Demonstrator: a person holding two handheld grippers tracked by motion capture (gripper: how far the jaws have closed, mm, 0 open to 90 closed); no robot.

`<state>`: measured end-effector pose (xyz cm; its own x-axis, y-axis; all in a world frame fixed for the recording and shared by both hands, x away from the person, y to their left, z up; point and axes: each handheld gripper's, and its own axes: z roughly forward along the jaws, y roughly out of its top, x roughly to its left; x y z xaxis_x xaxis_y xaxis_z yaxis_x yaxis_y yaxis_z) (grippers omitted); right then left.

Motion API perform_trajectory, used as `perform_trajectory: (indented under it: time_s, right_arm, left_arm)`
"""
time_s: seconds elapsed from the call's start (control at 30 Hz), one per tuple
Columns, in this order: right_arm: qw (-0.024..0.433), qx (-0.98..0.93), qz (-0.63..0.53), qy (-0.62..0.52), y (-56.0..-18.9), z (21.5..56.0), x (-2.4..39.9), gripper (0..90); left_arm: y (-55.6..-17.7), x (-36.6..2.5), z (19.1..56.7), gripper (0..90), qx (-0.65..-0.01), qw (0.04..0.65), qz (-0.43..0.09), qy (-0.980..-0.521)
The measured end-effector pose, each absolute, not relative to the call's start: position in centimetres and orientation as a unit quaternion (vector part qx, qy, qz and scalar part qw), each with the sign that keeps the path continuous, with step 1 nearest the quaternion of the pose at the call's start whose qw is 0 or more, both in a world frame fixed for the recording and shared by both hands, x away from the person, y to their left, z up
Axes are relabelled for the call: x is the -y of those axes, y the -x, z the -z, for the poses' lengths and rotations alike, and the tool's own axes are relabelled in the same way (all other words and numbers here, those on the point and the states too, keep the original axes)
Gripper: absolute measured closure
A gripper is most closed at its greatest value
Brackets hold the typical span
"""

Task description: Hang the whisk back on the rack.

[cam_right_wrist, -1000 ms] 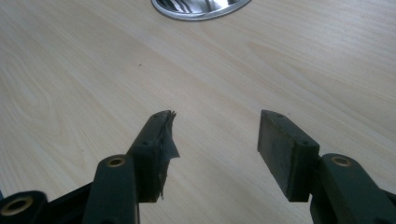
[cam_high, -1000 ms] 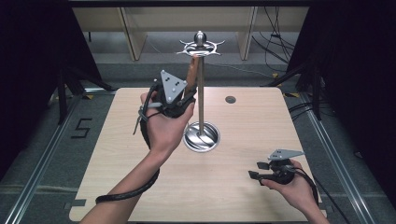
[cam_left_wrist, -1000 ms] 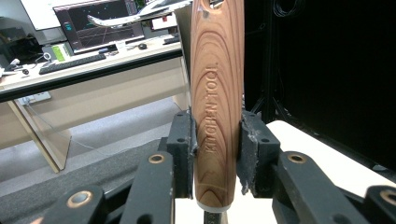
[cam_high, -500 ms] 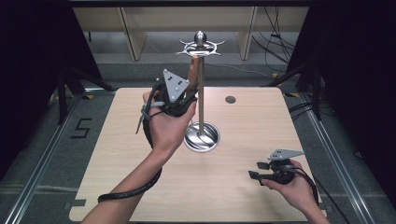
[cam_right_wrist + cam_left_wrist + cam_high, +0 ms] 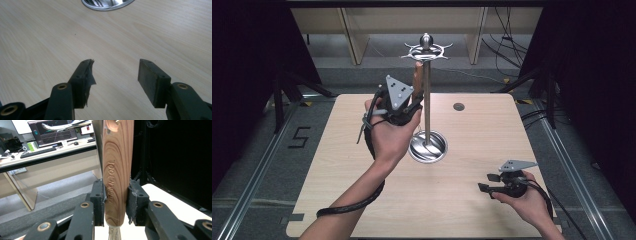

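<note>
Wooden handle [image 5: 116, 172] between left gripper [image 5: 115, 195] jaws

the stand [image 5: 426, 95] sits upright around the middle of the table [image 5: 472, 210], its round base [image 5: 427, 146] flat on top. left gripper [image 5: 412, 102] is up off the table just left of the pole, with a wooden handle [image 5: 117, 170] standing upright between its jaws. right gripper [image 5: 488, 182] is low at the near right corner, well apart from the stand.
</note>
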<state>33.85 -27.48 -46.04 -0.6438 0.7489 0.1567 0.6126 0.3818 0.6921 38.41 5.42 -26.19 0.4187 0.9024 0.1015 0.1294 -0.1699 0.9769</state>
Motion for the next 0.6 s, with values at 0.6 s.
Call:
perform_trajectory:
  time_s: [0.6]
  right_arm:
    - [0.089,-0.827,-0.373,-0.411,-33.9,46.1,27.5,45.9]
  left_arm:
    - [-41.1,-11.4,25.6,68.8,-0.379,0.534,-0.338,-0.676]
